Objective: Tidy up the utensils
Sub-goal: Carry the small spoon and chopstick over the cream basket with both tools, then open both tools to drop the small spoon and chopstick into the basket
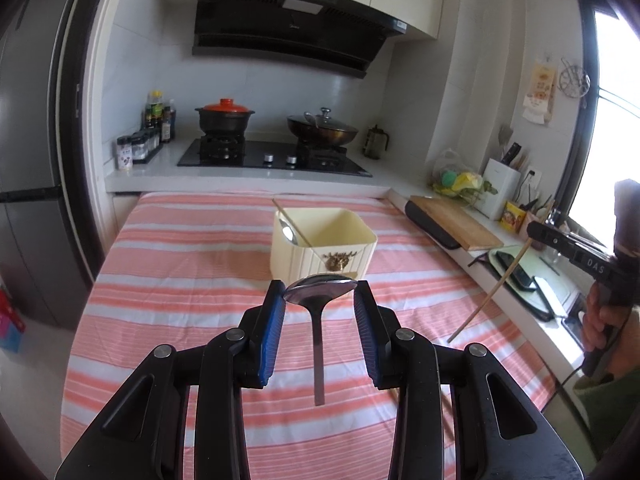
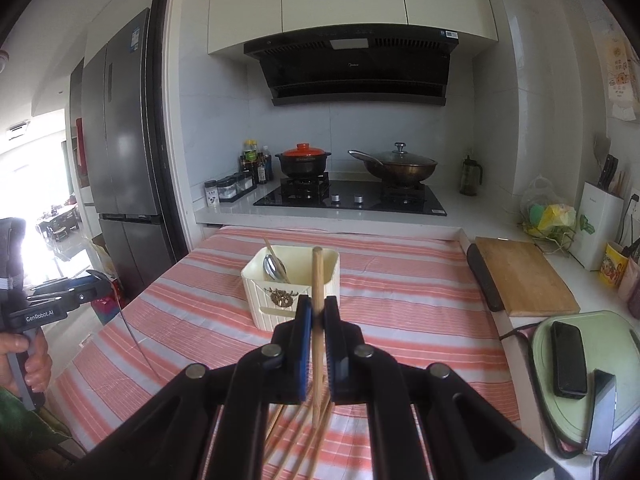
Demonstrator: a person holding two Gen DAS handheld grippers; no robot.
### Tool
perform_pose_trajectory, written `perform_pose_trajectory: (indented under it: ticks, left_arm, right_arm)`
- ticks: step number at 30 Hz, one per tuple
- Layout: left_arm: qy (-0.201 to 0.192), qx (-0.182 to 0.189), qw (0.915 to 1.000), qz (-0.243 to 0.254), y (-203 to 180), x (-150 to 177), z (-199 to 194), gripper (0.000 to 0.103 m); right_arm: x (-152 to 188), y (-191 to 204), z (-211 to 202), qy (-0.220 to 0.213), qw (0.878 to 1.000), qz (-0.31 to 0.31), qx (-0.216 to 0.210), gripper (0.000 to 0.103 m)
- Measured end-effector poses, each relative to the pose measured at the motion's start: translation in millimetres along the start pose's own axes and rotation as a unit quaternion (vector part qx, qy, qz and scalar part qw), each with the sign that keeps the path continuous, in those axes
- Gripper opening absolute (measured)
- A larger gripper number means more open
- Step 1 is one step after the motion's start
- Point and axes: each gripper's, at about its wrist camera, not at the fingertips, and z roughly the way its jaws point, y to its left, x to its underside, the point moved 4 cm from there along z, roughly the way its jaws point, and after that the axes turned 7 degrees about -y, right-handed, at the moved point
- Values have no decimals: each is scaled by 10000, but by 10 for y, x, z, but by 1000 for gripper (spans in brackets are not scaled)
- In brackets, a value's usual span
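A cream utensil holder [image 1: 322, 245] stands on the striped cloth, with a spoon and a chopstick inside; it also shows in the right wrist view [image 2: 291, 285]. My left gripper [image 1: 320, 292] is shut on the bowl of a metal spoon [image 1: 319, 292], held above the cloth just in front of the holder, handle hanging toward me. My right gripper [image 2: 316, 306] is shut on a wooden chopstick [image 2: 318, 276], upright, in front of the holder. Several more chopsticks [image 2: 304, 432] lie on the cloth under it.
A striped tablecloth [image 1: 180, 264] covers the table. Beyond it is a counter with a gas hob [image 1: 272, 154], a clay pot and a wok. To the right are a cutting board [image 2: 524, 276], a green tray [image 2: 624, 360] with a phone, and a knife block.
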Motion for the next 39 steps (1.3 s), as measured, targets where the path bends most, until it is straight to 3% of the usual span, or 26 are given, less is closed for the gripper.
perform_pose_trajectory:
  ticks: [9,17,20,26,35,38,39]
  left_arm:
    - [-193,244,9992,-261,168,-867,419,35]
    - [-379,137,9989,-225,238,-1540,1237,35]
    - [-239,117,9992,-300,266,-1542,1631,35]
    - [469,135,9980,-390,322,-1178,2391,35]
    - [1369,-17,9897,-421,444,-683,3157,35]
    - [1515,-221,9876,-334,462,-625,3244,39]
    - [1496,-264,9878,-337,470,-628,3224,44]
  right_arm:
    - [-809,18,528,-429,9989,-47,-177,6]
    - [-1447,92,1265,-930,9950,-164,-338,6]
    - [-1392,103,1664,-711,9964,-263,-377,6]
    - [-889,63,2477,343,9978,-247,-516,6]
    - [-278,-75,3325,1552,9858,243,-594,7]
    - [-214,-112,3492,1705,9838,326,-448,8]
    - [-215,-134,3516,1715,9835,397,-416,20]
